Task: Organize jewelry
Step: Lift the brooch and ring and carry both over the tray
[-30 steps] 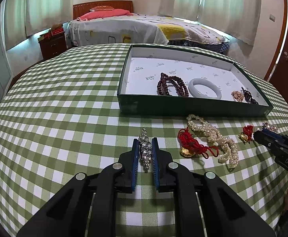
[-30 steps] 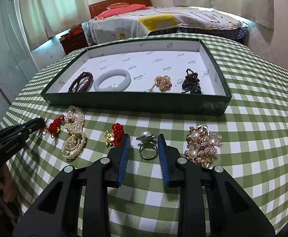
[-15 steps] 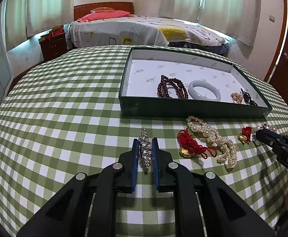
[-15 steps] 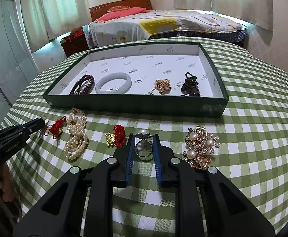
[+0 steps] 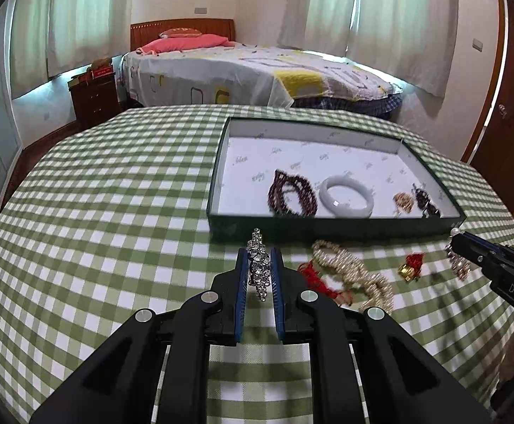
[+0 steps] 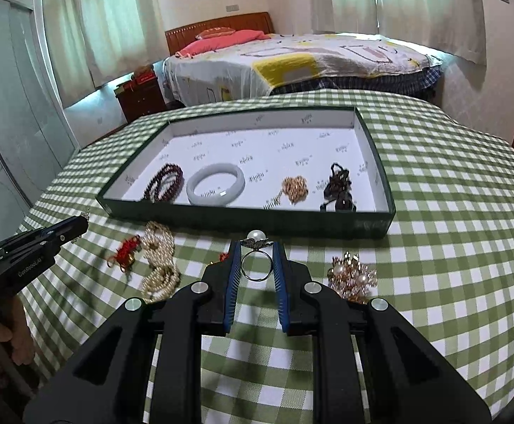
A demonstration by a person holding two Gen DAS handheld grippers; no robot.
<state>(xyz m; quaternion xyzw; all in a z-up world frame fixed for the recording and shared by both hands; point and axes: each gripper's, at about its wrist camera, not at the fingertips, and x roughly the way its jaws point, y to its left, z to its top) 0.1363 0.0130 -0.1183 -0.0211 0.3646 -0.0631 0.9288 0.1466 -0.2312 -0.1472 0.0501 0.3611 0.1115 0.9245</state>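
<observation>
The rhinestone brooch (image 5: 260, 268) is pinched between the blue pads of the left gripper (image 5: 260, 266), held off the checked tablecloth (image 5: 98, 229) just in front of the near wall of the green tray (image 5: 327, 228). The pearl ring (image 6: 256, 259) is clamped the same way in the right gripper (image 6: 256, 261), its band squeezed between the two pads and its pearl pointing toward the tray (image 6: 243, 219), also just short of the tray's near wall.

Inside the tray, along its near edge, lie a dark red bead bracelet (image 6: 163, 186), a pale bangle (image 6: 216, 189) beside it, a small gold piece (image 6: 294, 188) and a dark brown piece (image 6: 338, 190) toward the tray's right end. The rest of the tray floor is white printed paper.

On the cloth in front of the tray, a pearl necklace (image 6: 158, 261) lies in a loose heap, touching a red knotted charm (image 6: 124, 251) on its left. A second small red and gold charm (image 5: 410, 265) sits further right in front of the tray; in the right wrist view only a red scrap of it shows beside the gripper's finger. A gold brooch with pearls (image 6: 352, 277) rests on the cloth in front of the tray's right corner.

Beyond the tray stands a bed (image 5: 250, 74) with a patterned cover.
</observation>
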